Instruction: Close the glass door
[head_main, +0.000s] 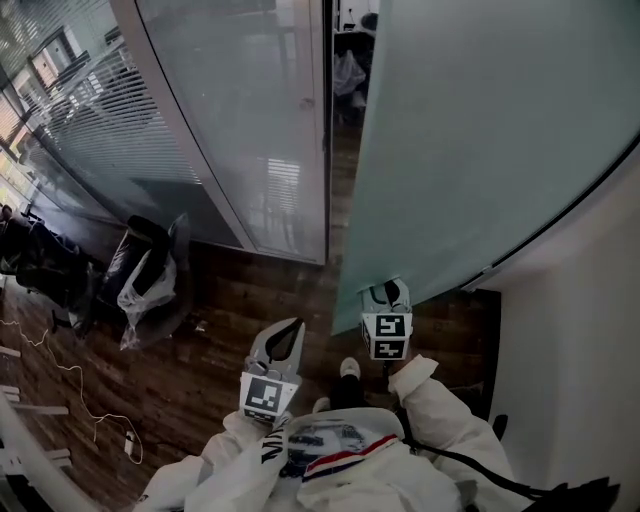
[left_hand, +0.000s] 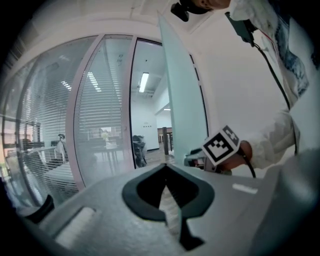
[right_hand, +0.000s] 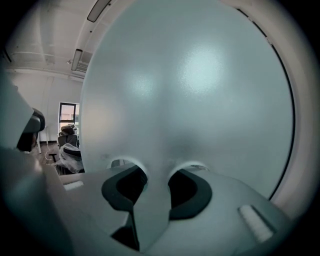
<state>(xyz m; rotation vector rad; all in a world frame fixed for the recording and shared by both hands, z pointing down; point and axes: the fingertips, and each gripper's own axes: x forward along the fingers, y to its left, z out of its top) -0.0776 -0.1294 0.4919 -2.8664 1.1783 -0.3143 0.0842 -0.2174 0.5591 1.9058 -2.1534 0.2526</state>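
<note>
The frosted glass door (head_main: 470, 150) stands ajar, and its free edge points toward me. My right gripper (head_main: 388, 295) is shut on that edge low down. In the right gripper view the pane (right_hand: 190, 100) runs down between the two dark pads of the gripper (right_hand: 152, 172). My left gripper (head_main: 290, 335) hangs in the air left of the door and touches nothing. Its tips meet with nothing between them (left_hand: 165, 167). The left gripper view shows the door's thin edge (left_hand: 180, 100) and the right gripper's marker cube (left_hand: 222, 145) beside it.
A fixed glass partition with blinds (head_main: 240, 120) stands left of the narrow doorway gap (head_main: 345, 90). Black chairs with plastic bags (head_main: 150, 280) sit on the wooden floor at left, near a loose cable (head_main: 80, 390). A white wall (head_main: 570, 330) is close on the right.
</note>
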